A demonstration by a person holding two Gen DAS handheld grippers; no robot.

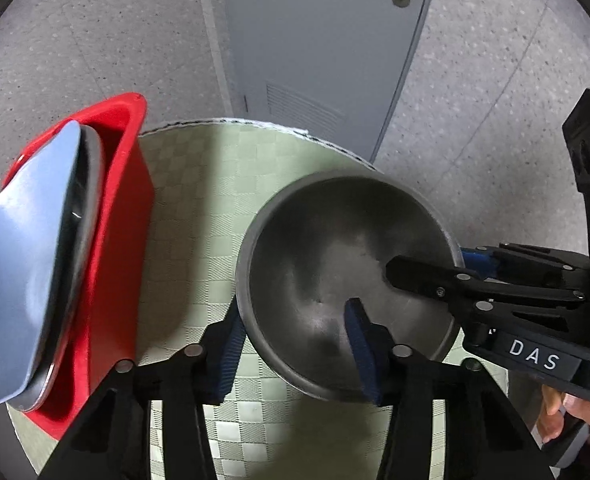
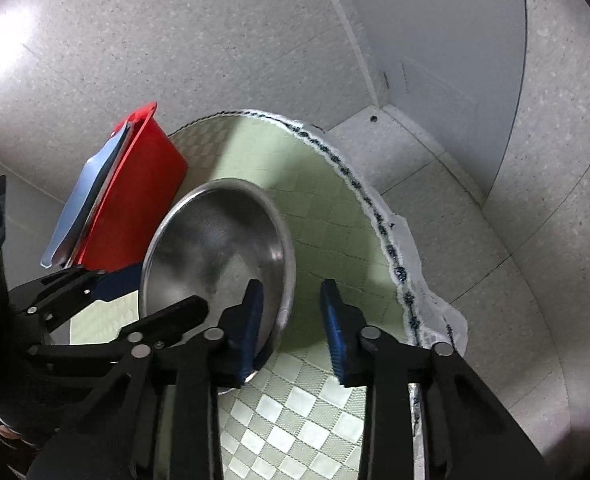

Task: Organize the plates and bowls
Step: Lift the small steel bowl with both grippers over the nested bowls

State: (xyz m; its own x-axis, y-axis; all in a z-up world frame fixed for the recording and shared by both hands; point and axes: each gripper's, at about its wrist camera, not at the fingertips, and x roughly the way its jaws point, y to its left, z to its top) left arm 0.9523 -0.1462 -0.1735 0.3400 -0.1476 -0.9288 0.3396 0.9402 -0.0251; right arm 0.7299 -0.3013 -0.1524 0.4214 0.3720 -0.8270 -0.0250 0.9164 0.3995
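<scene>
While both grippers meet at the steel bowl [image 1: 347, 280], the relation that governs the next move is where its rim runs relative to each pair of fingers.

In the left wrist view, the left gripper [image 1: 295, 352] at lower centre straddles the near rim: one blue pad lies outside the wall, the other inside the bowl, set narrow about the rim and apparently gripping it. The bowl is tilted, its opening facing the camera.

In the right wrist view, the right gripper [image 2: 293, 320] stands wide; its left pad is inside the bowl, its right pad well clear over the checkered green mat [image 2: 315, 208]. It holds nothing.

Farther off, at upper left of both views, the red bin [image 1: 123, 216] holds plates [image 1: 27, 252] standing on edge. Judged destination: leftward, nearer the left gripper.
</scene>
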